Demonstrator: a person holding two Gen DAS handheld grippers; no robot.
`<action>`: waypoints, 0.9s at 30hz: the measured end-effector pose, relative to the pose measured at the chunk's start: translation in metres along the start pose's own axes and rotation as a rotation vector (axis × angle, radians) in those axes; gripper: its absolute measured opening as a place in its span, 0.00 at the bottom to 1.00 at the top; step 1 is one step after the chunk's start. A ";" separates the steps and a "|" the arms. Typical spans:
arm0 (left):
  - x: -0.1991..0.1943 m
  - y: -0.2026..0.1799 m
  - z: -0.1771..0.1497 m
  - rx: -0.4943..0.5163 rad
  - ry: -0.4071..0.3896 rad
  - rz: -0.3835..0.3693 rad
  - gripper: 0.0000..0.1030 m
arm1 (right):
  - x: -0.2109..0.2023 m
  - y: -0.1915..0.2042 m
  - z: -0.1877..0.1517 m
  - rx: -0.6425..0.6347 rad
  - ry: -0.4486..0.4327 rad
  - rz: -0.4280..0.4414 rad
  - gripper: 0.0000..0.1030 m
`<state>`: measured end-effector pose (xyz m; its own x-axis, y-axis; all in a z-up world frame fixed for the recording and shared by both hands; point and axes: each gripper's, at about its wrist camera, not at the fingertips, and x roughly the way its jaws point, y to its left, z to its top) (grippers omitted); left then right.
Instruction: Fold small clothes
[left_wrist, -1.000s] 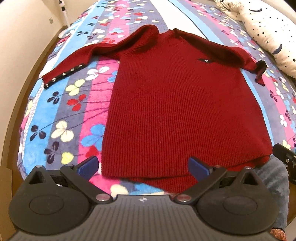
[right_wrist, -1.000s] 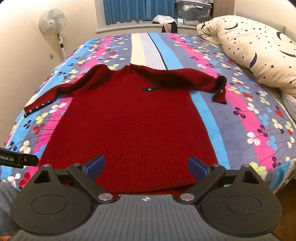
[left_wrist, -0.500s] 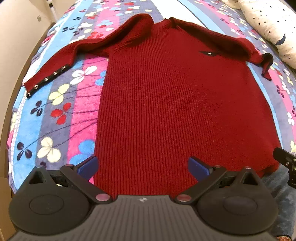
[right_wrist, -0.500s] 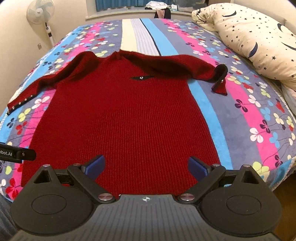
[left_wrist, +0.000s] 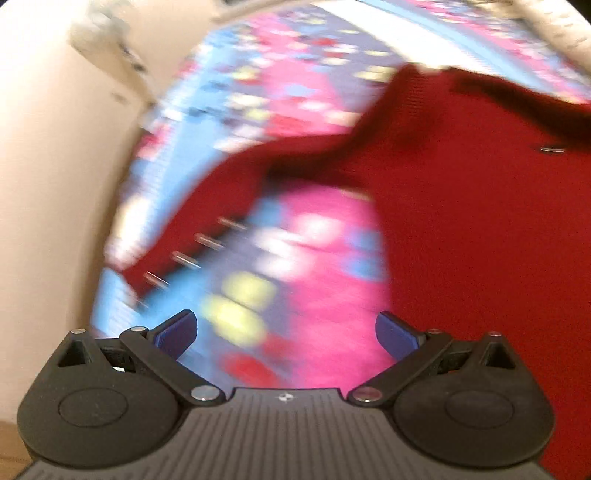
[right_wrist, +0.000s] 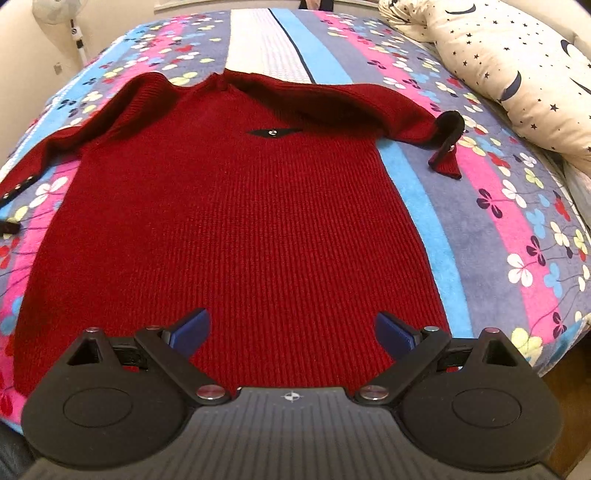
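Both tools have their jaws spread wide and hold nothing. One red sweater (right_wrist: 236, 221) lies flat on the flowered bed (right_wrist: 517, 236), its hem just ahead of the right hand-held gripper (right_wrist: 291, 328). Ahead and left of the left hand-held gripper (left_wrist: 286, 332), in a blurred view, the studded sleeve (left_wrist: 207, 218) stretches out, the body to its right.

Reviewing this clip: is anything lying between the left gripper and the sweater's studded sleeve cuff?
Nothing visible does. The left gripper is open over bare floral bedspread, and the studded cuff of the red sweater lies just ahead to its left, uncovered. The left wrist view is motion-blurred, so small items could be missed.
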<state>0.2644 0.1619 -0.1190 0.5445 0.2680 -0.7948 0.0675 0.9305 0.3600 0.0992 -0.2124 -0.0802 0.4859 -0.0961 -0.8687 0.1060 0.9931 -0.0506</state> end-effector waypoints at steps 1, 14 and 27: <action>0.017 0.013 0.004 0.023 -0.007 0.040 1.00 | 0.003 0.001 0.002 0.000 0.007 -0.003 0.93; 0.149 0.102 0.074 -0.114 0.110 -0.136 0.12 | 0.035 0.025 0.017 -0.042 0.094 -0.061 0.93; 0.156 0.251 0.141 -0.434 0.151 0.201 0.36 | 0.053 0.035 0.030 -0.059 0.102 -0.048 0.93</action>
<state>0.4844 0.4021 -0.0832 0.3816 0.4561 -0.8039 -0.3975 0.8662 0.3027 0.1545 -0.1843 -0.1139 0.3909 -0.1389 -0.9099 0.0740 0.9901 -0.1194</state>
